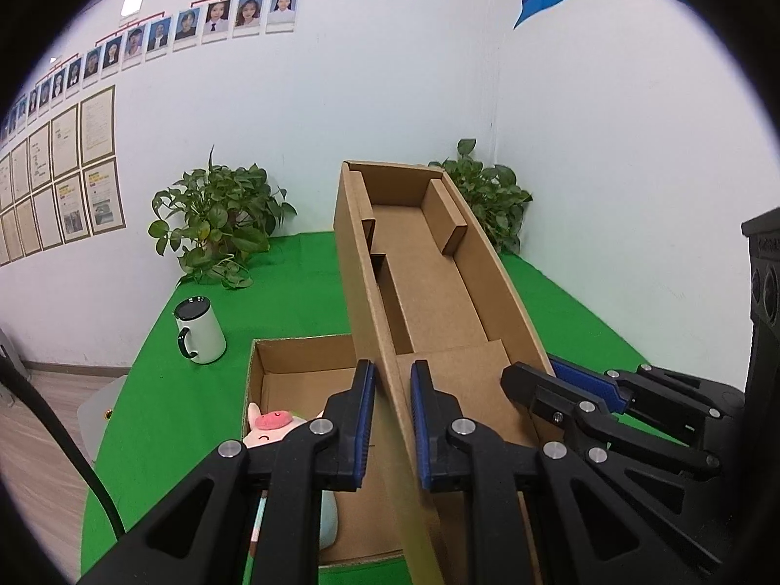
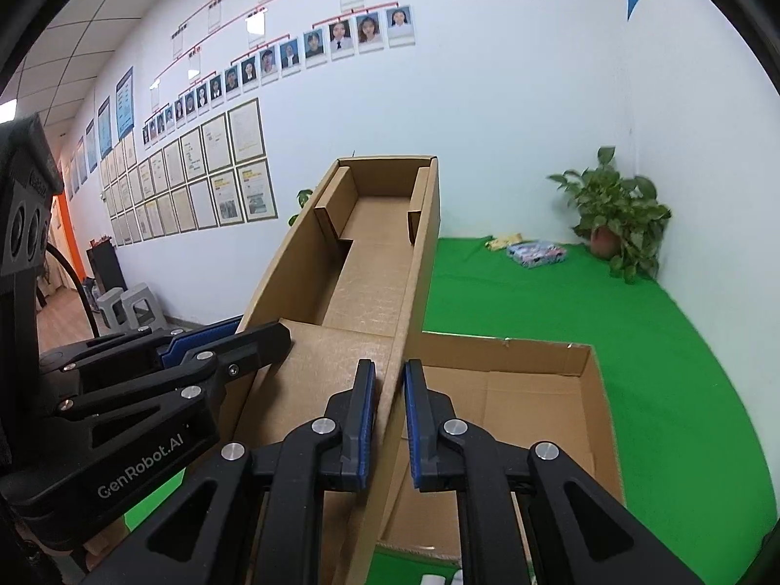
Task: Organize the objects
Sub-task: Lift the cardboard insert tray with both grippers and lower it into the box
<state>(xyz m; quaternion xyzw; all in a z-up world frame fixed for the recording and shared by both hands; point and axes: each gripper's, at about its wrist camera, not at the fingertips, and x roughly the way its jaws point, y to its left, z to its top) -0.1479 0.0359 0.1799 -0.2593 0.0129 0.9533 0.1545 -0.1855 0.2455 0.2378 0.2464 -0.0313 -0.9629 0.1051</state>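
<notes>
Both grippers have the cardboard lid [image 1: 429, 268] up in the air, tilted, its open inside facing the cameras and filling the centre of each view. In the left wrist view the left gripper [image 1: 392, 419] is clamped narrow on the lid's left wall at bottom centre, blue pads pressing from both sides. The right gripper [image 2: 389, 419] pinches the opposite wall just the same, bottom centre of the right wrist view.

Underneath sits the open cardboard box [image 2: 597, 390] on the green table [image 2: 633, 341], lower right in the right wrist view. A plush toy [image 1: 273, 426] with a pink snout lies inside the box, lower left in the left wrist view, partly hidden by a finger. A white mug [image 1: 202, 331] stands on the cloth at middle left, just beyond the box, with a potted plant [image 1: 214, 219] behind it.
</notes>
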